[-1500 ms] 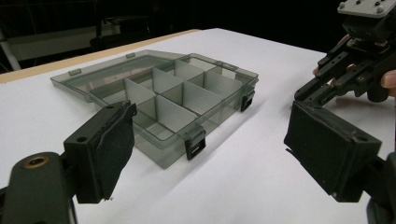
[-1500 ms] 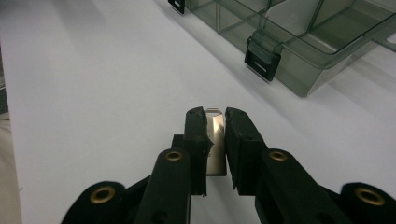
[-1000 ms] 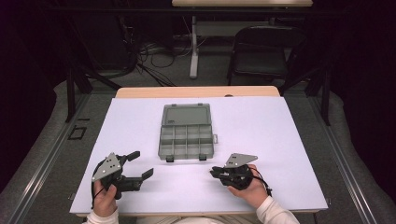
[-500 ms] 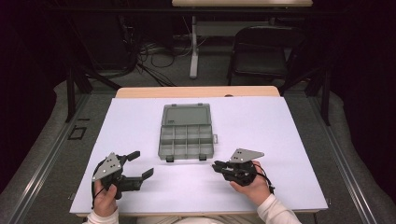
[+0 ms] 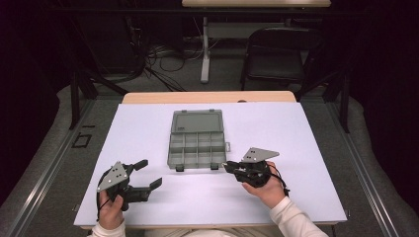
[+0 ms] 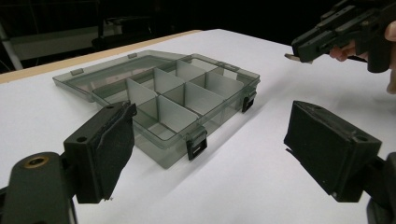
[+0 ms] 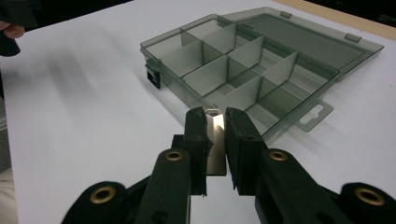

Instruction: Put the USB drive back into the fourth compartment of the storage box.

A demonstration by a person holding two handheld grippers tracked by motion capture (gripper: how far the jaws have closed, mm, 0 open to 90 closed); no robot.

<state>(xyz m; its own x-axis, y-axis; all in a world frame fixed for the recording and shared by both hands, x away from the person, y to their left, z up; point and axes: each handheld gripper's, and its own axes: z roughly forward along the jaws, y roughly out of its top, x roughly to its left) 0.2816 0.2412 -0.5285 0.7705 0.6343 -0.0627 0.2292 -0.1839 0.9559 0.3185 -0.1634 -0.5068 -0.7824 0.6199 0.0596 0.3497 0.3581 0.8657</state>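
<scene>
We find an open compartment box [image 5: 197, 143] at the centre of the high view, standing on the white counter [image 5: 296, 128] with its lid laid flat toward the upper part of the frame. Every compartment that we can see into is bare; in both gripper views the dividers stand over an empty floor.

The right hand-held gripper [image 7: 215, 122] has its jaws closed on a small flat metal piece [image 7: 215, 140], which shows bright between the pads at the lower centre of the right gripper view. In the high view this hand-held gripper sits right of centre, just beside the box's lower right corner and apart from it. We cannot tell what the piece is beyond its being thin and metallic.

The left hand-held gripper [image 5: 146, 174] rests at the lower left of the high view, jaws spread wide and holding nothing; in its own view the box lies between and beyond the two pads.

Our judgement: the work is at an early stage. The piece is picked up and carried near the box, but nothing is yet placed. What remains is to bring it over a compartment, release it, and probably close the lid.
</scene>
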